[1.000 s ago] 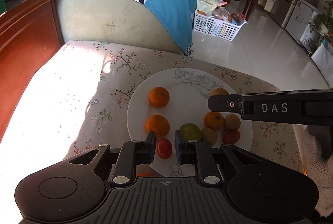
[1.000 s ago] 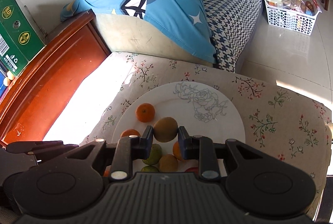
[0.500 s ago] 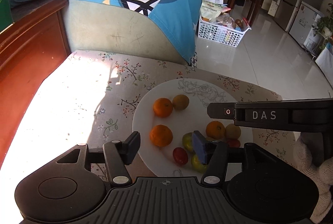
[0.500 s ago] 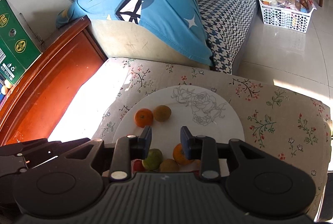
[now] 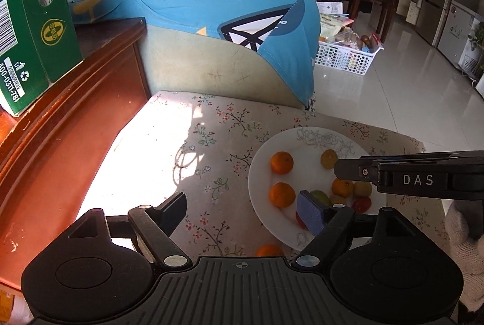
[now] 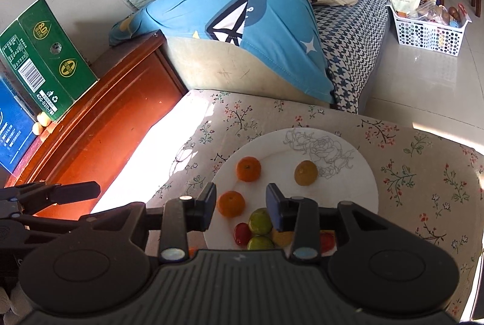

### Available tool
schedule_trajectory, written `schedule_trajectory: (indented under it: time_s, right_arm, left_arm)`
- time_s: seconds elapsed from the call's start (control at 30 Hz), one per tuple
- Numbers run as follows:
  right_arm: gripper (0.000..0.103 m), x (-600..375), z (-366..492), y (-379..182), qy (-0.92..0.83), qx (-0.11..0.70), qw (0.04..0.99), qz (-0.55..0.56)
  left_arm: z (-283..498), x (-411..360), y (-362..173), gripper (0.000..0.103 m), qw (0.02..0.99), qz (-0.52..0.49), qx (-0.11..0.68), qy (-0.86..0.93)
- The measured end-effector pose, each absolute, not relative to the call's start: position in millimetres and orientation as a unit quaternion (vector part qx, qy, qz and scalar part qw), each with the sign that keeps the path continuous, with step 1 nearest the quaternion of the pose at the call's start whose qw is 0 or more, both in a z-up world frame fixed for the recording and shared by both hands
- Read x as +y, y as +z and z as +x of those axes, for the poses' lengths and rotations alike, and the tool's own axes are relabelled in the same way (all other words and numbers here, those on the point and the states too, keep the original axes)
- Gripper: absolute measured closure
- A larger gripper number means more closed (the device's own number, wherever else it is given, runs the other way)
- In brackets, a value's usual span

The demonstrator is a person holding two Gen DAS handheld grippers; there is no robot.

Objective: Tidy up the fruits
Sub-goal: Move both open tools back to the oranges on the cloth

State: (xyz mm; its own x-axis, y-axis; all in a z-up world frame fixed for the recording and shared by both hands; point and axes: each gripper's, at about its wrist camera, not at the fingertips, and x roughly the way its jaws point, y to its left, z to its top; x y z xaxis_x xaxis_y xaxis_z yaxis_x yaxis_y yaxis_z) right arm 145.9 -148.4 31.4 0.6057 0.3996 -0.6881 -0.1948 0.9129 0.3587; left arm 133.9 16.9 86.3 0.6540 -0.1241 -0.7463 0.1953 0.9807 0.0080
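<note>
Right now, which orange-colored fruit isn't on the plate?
The orange lying on the flowered cloth, just off the white plate's near edge. The other oranges all sit on the plate.

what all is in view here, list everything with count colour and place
plate: 1, white with rose outline, on floral cloth
oranges: 2, orange, plate's left side
yellow-brown fruit: 1, by the rose drawing
mixed fruit cluster: green, red, orange, plate's near edge
orange off plate: 1, on cloth, near edge
floral cloth: 1, beige, under plate
green carton: 1, on wooden cabinet
white basket: 1, on floor, right
left gripper: open, empty
right gripper: open, empty
</note>
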Motion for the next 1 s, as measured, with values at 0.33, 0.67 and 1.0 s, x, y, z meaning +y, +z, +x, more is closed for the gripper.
schedule_trajectory:
  time_s: [0.33,0.67,1.0]
  right_arm:
    - [0.065,-107,119,3,0.207,0.453,0.859,0.116]
    - [0.065,-91,127,-26,0.19,0.494,0.835,0.151]
    - [0.065,-89,138,-39,0.158,0.51,0.823,0.191]
  left_arm:
    - [134,55,82,0.022,0.911,0.008,0.412,-0.018]
    - [127,58,74,0.022,0.907,0.015,0.421,-0.021]
    - [121,67,65,0.021,0.902,0.023,0.432,-0.014]
